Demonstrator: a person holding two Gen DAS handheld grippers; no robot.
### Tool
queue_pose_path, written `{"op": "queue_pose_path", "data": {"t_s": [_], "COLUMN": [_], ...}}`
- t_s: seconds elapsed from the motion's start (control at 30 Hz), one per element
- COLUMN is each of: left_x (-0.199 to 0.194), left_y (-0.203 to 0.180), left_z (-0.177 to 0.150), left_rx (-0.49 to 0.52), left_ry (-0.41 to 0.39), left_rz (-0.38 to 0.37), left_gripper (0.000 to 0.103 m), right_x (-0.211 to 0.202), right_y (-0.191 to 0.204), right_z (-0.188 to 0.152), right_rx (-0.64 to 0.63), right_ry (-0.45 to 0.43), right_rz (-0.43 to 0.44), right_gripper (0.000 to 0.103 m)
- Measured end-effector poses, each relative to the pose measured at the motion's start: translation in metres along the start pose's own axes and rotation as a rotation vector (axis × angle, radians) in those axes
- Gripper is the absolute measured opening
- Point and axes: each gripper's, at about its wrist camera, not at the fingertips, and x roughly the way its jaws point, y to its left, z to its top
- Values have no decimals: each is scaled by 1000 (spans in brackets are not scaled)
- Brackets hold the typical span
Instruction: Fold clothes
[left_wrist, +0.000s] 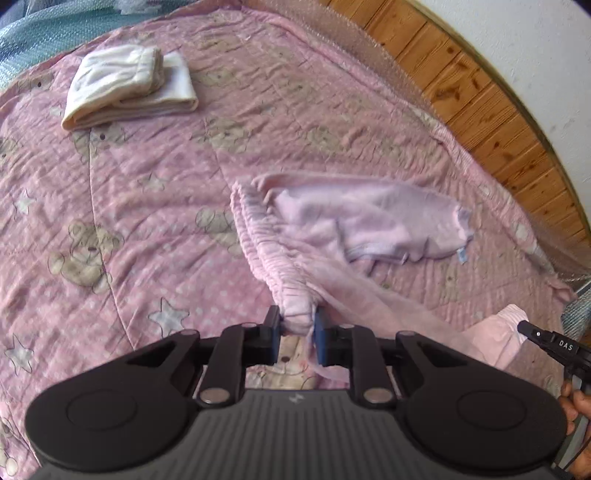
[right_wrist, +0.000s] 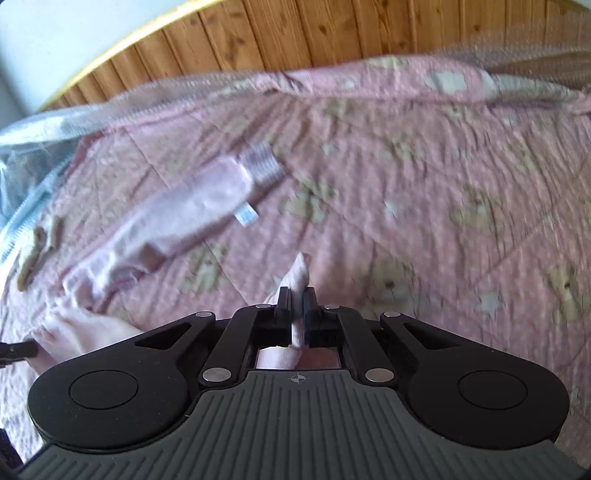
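Pink trousers (left_wrist: 369, 221) on the bed quilt (left_wrist: 147, 184), long axis running ahead-right from the left tool (left_wrist: 297, 321), clamped on the gathered waistband; right tool (right_wrist: 297, 299), nearer the other end, pinched on a corner.

Two garments are lying on the bed: one pink garment (left_wrist: 369, 221) being spread loosely, and one cream garment (left_wrist: 129, 86) sitting folded. One pink quilt (left_wrist: 147, 206) is covering the bed. Two tongs are showing: the left tongs (left_wrist: 297, 320) and the right tongs (right_wrist: 296, 297). One hand (left_wrist: 576, 406) is peeking in at the edge.
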Motion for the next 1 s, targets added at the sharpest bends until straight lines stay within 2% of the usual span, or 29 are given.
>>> {"op": "queue_pose_path", "data": {"t_s": [0.1,0.2,0.27,0.33,0.37,0.4,0.47,0.57,0.63,0.73,0.8,0.83,0.9,0.93,0.97,1.0], "left_x": [-24,-23,-3,19,20,17,7,-14,-16,8,32,45,68,72,70,67], "left_y": [6,21,31,32,31,30,27,24,23,18,12,7,6,11,16,19], "left_z": [5,-7,-27,-47,-53,-57,-62,-50,-31,3,19,23,24,24,25,26], "left_rx": [17,13,2,17,31,46,80,128,133,132,187,231,279,278,259,236], "left_ry": [12,77,137,204,209,200,172,89,32,-12,-11,-2,23,13,4,1], "left_rz": [-24,-37,-27,15,24,28,39,71,104,121,135,159,253,271,276,286], "left_gripper": [18,18,20,21,22,22,23,28,31,33,33,33,28,34,37,37], "right_x": [-23,-23,5,34,44,45,32,10,6,21,37,46,61,66,67,66], "right_y": [10,8,-2,-15,-22,-29,-35,-27,-11,17,29,29,23,14,6,0], "right_z": [29,36,18,-7,-18,-26,-26,-16,-6,0,-3,-6,-15,-19,-19,-17], "right_rx": [-4,-22,-29,-32,-28,-17,7,-32,-96,-172,-199,-203,-207,-212,-219,-229], "right_ry": [-78,-64,31,138,180,193,156,65,28,45,85,110,170,201,220,234], "right_rz": [30,21,-20,-97,-133,-154,-171,-193,-159,-51,9,22,16,-3,-4,8], "right_gripper": [2,2,2,3,6,9,22,22,22,22,21,21,21,9,1,0]}}
